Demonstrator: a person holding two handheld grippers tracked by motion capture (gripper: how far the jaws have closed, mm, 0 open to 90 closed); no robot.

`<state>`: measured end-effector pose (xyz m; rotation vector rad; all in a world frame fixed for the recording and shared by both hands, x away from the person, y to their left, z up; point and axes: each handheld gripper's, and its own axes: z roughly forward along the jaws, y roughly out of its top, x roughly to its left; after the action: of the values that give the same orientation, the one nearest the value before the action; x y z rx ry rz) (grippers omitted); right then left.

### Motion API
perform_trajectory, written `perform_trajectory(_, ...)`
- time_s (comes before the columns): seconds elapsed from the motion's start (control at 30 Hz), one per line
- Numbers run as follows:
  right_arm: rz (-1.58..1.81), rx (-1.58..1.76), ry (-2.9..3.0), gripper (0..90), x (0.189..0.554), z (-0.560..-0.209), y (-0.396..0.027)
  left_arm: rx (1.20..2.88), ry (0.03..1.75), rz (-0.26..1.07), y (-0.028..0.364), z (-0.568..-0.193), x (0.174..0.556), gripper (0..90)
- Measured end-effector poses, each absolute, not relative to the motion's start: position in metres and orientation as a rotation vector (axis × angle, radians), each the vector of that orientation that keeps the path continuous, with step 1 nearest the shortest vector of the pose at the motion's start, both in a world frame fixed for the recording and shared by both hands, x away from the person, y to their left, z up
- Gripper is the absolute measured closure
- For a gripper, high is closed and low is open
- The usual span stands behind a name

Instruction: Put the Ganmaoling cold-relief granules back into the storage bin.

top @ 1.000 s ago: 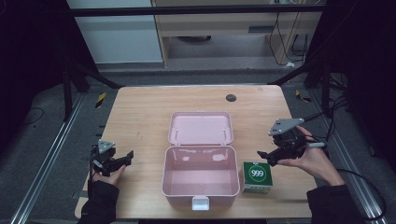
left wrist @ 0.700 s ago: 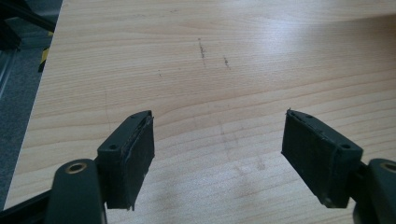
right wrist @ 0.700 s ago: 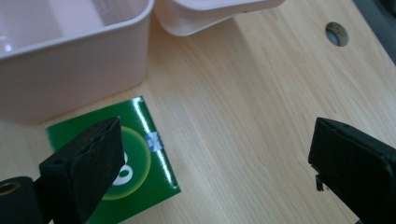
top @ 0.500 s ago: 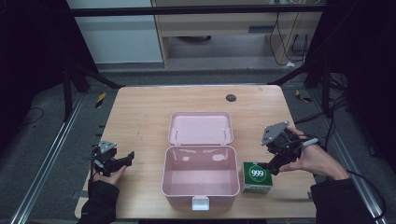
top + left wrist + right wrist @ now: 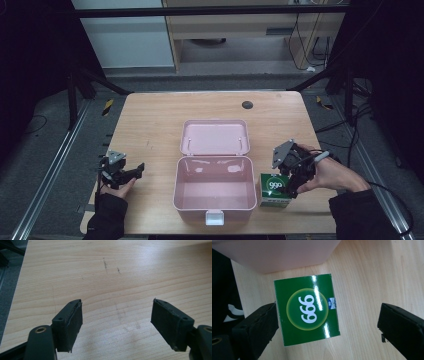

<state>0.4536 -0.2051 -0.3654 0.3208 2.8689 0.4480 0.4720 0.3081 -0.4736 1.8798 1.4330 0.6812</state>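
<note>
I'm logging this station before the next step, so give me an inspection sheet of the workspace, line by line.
Surface: wooden table, faint scuff marks near the left side.
Job's things: green 999 box flat on the table beside the open pink case, whose tub looks empty.
Clutter: nothing seen.
Grippers: right gripper open, fingers straddling the green box, one at its edge; left gripper open over bare wood.
Cables: one trails from the right gripper.
Surroundings: dark floor, metal frame rails, cabinets behind.
</note>
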Motion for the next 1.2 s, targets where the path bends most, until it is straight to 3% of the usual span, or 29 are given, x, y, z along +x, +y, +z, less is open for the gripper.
perform_trajectory(1.2,0.332,0.297,3.022,4.3,0.458,-0.433,-0.195,1.908,1.428,0.682,0.307,-0.475,0.473,25.6)
